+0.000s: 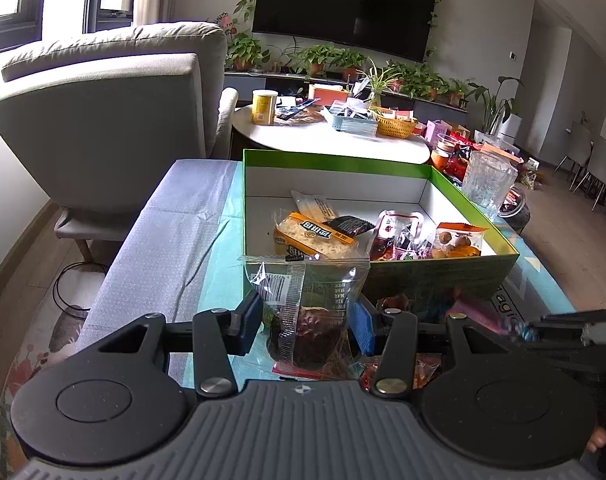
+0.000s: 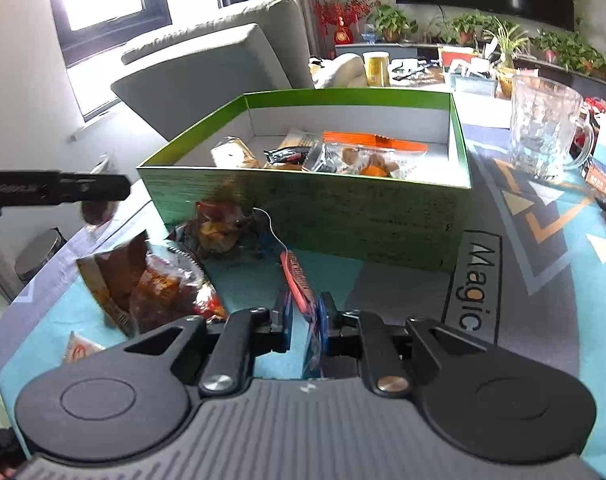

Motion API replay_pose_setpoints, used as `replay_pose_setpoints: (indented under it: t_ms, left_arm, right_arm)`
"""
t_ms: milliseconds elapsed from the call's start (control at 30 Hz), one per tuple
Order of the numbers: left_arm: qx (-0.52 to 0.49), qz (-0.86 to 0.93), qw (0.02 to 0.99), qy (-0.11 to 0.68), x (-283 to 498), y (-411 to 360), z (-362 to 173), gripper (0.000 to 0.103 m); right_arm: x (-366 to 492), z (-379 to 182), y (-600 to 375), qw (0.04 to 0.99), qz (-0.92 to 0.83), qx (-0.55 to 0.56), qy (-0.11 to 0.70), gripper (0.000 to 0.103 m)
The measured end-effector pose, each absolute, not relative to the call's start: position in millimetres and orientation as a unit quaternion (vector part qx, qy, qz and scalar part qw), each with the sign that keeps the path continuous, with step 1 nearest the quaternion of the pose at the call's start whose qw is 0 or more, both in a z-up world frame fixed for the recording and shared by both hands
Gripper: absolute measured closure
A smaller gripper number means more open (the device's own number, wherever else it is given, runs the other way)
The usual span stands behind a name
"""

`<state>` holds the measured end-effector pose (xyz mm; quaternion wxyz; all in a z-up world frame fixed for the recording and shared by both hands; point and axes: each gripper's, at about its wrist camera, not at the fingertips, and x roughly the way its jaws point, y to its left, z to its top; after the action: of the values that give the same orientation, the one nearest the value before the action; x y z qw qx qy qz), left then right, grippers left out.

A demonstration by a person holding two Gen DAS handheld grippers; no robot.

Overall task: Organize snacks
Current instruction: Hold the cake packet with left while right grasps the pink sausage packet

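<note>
My left gripper [image 1: 306,325] is shut on a clear packet [image 1: 309,300] with a dark brown snack inside, held just in front of the green box [image 1: 335,160]. The box holds several snack packets, among them a yellow cracker packet [image 1: 315,236] and an orange-topped bag [image 1: 459,242]. My right gripper [image 2: 305,320] is shut on the red-sealed edge of a blue packet [image 2: 299,280] lying on the mat before the box [image 2: 343,208]. The left gripper's arm [image 2: 63,190] shows at the left of the right wrist view. The right gripper [image 1: 563,320] shows at the right edge of the left wrist view.
Loose snack packets [image 2: 163,288] lie on the mat left of my right gripper, with a small white and orange one [image 2: 79,350] nearer. A glass mug [image 2: 543,132] stands right of the box. A grey armchair [image 1: 103,120] and a cluttered round table [image 1: 327,136] lie beyond.
</note>
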<state>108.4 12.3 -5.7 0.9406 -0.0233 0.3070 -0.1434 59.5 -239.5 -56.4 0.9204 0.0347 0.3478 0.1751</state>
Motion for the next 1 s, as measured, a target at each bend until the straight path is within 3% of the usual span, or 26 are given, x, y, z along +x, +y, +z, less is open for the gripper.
replay_pose_setpoints:
  t_ms: [167,233,267,300,1000]
  left_arm:
    - [-0.029,-0.139,0.941,0.307,114.3,15.4,-6.6,0.059]
    - [-0.032,-0.137,0.94,0.31,116.4,15.5,-9.5,0.059]
    - [-0.034,-0.136,0.939,0.313,117.5,15.6,-11.2,0.059]
    - [-0.036,-0.135,0.939,0.315,117.8,15.3,-12.5,0.059]
    - [-0.04,-0.137,0.937,0.32,121.1,18.5,-15.8,0.059]
  right_arm:
    - [68.6,-56.0,-269.6,0.919,0.151,0.09,0.353,0.089]
    - [68.7,-56.7,-273.6,0.918,0.15,0.086,0.357,0.072]
    - [67.7,-56.5,-273.4,0.92,0.143,0.078,0.357,0.048]
    - [66.8,-56.6,-272.4,0.923,0.133,0.069,0.354,0.038]
    - [61.1,-31.1,-251.9,0.932,0.18,0.085,0.302,0.038]
